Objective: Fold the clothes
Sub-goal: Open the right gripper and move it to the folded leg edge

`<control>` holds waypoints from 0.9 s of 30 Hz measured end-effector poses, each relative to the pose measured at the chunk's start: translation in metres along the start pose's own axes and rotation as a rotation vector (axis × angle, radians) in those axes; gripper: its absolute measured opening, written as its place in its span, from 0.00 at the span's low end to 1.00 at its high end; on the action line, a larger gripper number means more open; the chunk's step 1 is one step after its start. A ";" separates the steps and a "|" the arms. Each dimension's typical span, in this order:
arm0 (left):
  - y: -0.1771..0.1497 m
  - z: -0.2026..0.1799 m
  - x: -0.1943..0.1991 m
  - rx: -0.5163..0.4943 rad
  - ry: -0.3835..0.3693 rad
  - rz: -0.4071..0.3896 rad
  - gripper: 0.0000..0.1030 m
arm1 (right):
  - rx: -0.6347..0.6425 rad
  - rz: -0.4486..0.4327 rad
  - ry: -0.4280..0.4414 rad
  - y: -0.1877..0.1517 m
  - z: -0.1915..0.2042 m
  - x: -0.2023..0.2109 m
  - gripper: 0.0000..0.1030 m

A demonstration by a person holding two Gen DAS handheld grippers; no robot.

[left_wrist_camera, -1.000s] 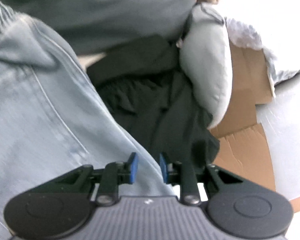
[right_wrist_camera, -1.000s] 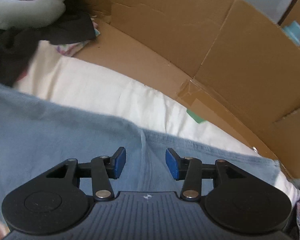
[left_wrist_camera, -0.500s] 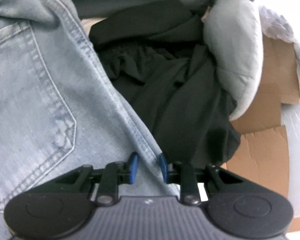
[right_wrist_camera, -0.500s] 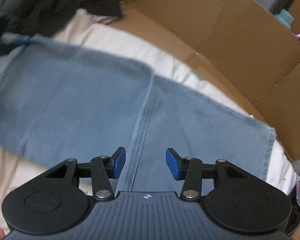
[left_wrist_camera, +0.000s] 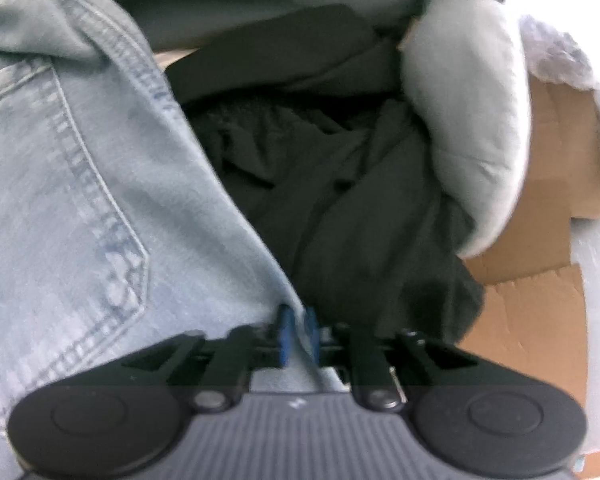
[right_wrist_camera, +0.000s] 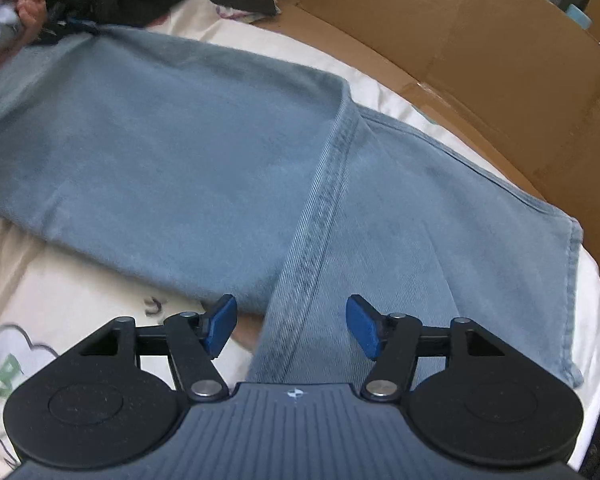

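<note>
The jeans [right_wrist_camera: 204,168] lie folded over on the pale bedding [right_wrist_camera: 72,300] — cardboard [right_wrist_camera: 480,52] at two o'clock, dark clothes [left_wrist_camera: 340,184] at eleven. The left gripper [left_wrist_camera: 298,334] pinches the denim edge; the right gripper [right_wrist_camera: 291,326] hovers wide open over a leg, holding nothing.

Light blue denim jeans [right_wrist_camera: 204,168] are spread over a cream sheet, one leg folded across the other so that a stitched seam runs diagonally. A hemmed leg end is seen at the right. In the left wrist view a back pocket is shown, and the fabric edge appears pinched, though blur obscures it.
</note>
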State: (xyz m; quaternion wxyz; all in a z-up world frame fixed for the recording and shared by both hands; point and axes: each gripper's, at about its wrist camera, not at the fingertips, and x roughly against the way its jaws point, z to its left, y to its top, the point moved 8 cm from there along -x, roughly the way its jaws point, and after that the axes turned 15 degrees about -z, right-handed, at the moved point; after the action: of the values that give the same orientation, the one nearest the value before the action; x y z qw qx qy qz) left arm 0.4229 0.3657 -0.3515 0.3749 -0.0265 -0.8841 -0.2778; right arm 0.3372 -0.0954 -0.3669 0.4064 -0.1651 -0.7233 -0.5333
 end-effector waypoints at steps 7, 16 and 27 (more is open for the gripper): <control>-0.039 -0.015 0.037 -0.106 -0.013 0.042 0.34 | 0.020 -0.100 0.043 -0.026 0.000 0.040 0.66; -0.133 0.006 0.080 -0.062 -0.032 0.134 0.45 | 0.093 -0.170 0.059 -0.068 0.005 0.046 0.66; -0.193 0.007 0.115 -0.137 -0.079 0.202 0.45 | 0.154 -0.171 0.070 -0.080 0.017 0.033 0.66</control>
State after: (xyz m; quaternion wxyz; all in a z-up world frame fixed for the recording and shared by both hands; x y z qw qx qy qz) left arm 0.2868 0.1879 -0.3685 0.3629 -0.1517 -0.8701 -0.2970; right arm 0.2562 -0.1167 -0.3942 0.3957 -0.0524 -0.7590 -0.5144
